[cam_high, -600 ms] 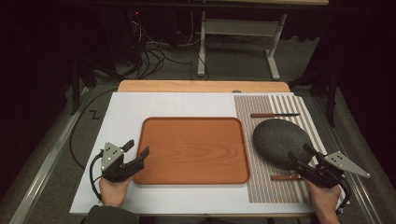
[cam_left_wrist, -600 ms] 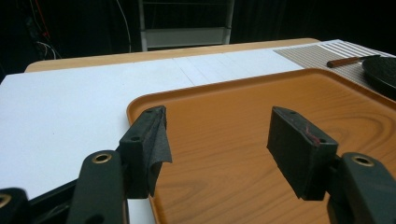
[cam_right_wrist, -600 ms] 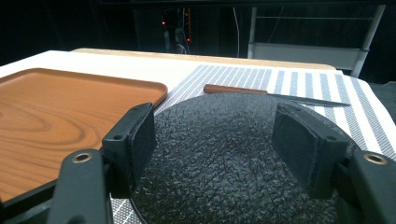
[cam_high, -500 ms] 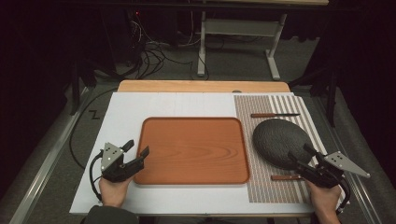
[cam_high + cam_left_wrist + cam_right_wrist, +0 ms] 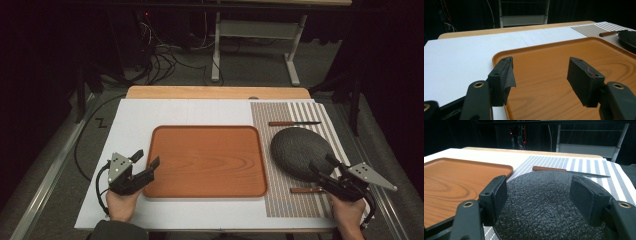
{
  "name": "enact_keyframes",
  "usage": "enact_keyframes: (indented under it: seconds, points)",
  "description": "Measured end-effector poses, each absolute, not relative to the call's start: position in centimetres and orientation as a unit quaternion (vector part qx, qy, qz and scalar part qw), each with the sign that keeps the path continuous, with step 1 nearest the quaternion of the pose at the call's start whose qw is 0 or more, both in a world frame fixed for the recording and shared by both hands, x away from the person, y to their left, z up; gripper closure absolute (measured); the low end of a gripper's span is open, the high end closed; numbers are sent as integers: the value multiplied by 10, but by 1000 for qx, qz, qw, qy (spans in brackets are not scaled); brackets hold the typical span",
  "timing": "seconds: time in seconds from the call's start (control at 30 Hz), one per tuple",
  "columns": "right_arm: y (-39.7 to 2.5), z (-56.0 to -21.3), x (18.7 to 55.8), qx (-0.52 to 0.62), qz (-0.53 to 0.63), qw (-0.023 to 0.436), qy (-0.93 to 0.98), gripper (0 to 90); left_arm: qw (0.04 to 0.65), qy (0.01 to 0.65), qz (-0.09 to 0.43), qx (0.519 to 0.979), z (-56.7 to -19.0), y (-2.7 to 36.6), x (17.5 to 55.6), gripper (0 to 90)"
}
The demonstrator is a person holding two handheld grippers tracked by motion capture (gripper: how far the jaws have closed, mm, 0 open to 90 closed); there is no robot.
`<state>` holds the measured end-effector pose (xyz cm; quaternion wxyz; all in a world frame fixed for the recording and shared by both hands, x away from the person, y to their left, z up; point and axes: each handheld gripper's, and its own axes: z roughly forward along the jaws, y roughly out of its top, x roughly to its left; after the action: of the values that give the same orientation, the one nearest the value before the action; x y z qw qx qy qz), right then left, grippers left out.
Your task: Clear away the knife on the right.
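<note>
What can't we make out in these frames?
- Near utensil, high view: its far end is hidden by the right gripper, so its type is unclear.
- Dark plate, right gripper view: near rim cut off by the bottom edge.
- Wooden tray, left gripper view: right side cut off by the frame edge.

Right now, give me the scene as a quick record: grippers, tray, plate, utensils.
left gripper: open, jaws at the near left corner of the tray
right gripper: open, jaws over the near edge of the plate
tray: wooden, nothing on it, on white board
plate: dark, textured, on striped mat
knife: beyond the plate, wooden handle
second utensil: wooden handle near the plate's front edge
</note>
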<state>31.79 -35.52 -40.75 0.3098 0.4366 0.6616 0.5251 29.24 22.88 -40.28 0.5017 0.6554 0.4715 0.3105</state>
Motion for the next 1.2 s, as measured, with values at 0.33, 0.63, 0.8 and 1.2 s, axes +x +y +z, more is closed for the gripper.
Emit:
enact_keyframes:
  seconds: [0.33,0.63,0.8,1.2]
  points:
    - [-357,-407,318,438,531,309,656,325,502,472,311,655,-403,229,292,376]
    - [-359,-406,319,440,533,312,652,328,502,473,311,654,-403,229,293,376]
    - [-361,-405,322,446,534,311,647,332,502,474,311,653,-403,230,293,376]
    - [-361,-398,330,451,525,307,654,354,502,475,312,652,-403,230,293,376]
